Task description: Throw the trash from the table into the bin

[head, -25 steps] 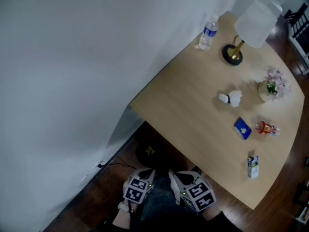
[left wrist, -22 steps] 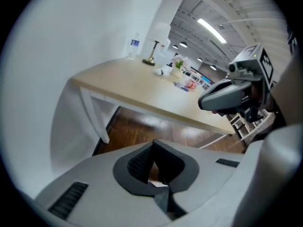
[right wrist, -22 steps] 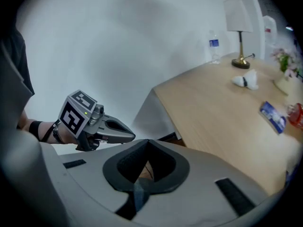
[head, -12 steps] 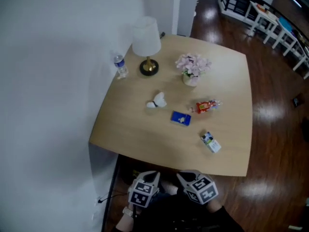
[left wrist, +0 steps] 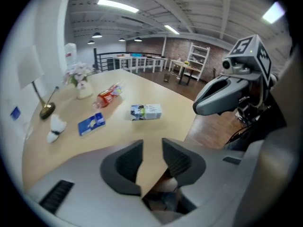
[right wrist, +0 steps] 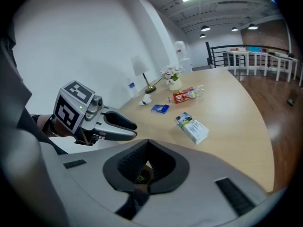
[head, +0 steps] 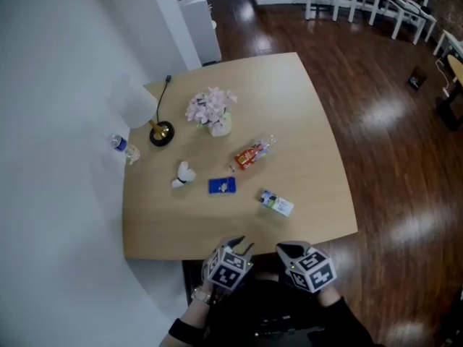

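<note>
I've swung round to face the pale wooden worktop (head: pixel 318 143); left gripper (head: pixel 242 245) just cracked apart, empty, right gripper (head: pixel 286 250) pressed together, empty; small white-and-blue carton (head: pixel 276 204) lies nearest ahead of both, pickup not begun.

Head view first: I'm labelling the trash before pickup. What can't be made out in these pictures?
Small carton: print too small in head view, blurred in both gripper views.
Blue packet and red wrapper: labels too small in every view.
White crumpled item: tissue or something else, too small to tell.
Bin: in no view; the table hides the floor beneath in head view.
</note>
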Demonstrator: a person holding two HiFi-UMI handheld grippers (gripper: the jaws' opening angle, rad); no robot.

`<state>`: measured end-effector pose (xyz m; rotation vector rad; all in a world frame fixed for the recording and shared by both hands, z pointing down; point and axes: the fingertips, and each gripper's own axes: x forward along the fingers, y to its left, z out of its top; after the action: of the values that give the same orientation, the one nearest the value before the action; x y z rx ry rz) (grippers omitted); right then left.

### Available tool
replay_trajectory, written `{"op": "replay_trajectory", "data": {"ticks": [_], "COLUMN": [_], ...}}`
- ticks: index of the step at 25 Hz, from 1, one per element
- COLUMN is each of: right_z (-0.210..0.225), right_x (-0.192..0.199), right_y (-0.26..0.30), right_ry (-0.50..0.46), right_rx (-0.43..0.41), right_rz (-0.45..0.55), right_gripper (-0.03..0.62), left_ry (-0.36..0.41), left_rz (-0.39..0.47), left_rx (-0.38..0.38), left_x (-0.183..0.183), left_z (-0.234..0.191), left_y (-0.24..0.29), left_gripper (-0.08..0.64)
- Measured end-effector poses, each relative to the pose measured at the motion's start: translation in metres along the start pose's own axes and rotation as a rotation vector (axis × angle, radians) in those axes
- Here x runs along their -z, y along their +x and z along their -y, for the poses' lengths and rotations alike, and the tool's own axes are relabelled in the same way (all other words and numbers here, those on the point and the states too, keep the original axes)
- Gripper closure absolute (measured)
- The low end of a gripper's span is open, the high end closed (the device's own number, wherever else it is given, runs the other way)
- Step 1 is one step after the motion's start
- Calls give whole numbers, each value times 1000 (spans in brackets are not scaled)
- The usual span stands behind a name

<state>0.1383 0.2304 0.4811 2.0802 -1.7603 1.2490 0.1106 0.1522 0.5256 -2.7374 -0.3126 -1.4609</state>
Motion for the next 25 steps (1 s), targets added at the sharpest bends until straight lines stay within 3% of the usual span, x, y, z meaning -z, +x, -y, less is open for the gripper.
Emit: {"op": "replay_trajectory", "data": {"ticks": [1, 2, 6, 9, 16, 20, 25], "right_z": [9, 18, 46, 67, 106, 120, 126], "right_x": [3, 6, 13, 11, 22, 24, 26], "right_y": [-5, -10, -24, -34, -38, -40, -41], "right_ry": [17, 33, 95, 133, 216, 251, 260], "right_rx": [11, 20, 41, 47, 51, 45, 40], "right_rz": [8, 14, 37, 50, 74, 78, 73], "right_gripper": [588, 588, 588, 588, 588, 588, 588], "left_ry": [61, 125, 411, 570, 817, 879, 828], "left_rz": [-17, -31, -93, -159, -295, -395, -369], "left_rx": [19, 31, 63, 78, 186, 219, 232], "left_x": [-11, -22, -64, -85, -97, -82, -84], "left_z": [4, 6, 2, -6, 0, -5, 1], "left_y": [12, 25, 71, 106, 150, 165, 169], "left_gripper": [359, 298, 193, 178, 178, 181, 220]}}
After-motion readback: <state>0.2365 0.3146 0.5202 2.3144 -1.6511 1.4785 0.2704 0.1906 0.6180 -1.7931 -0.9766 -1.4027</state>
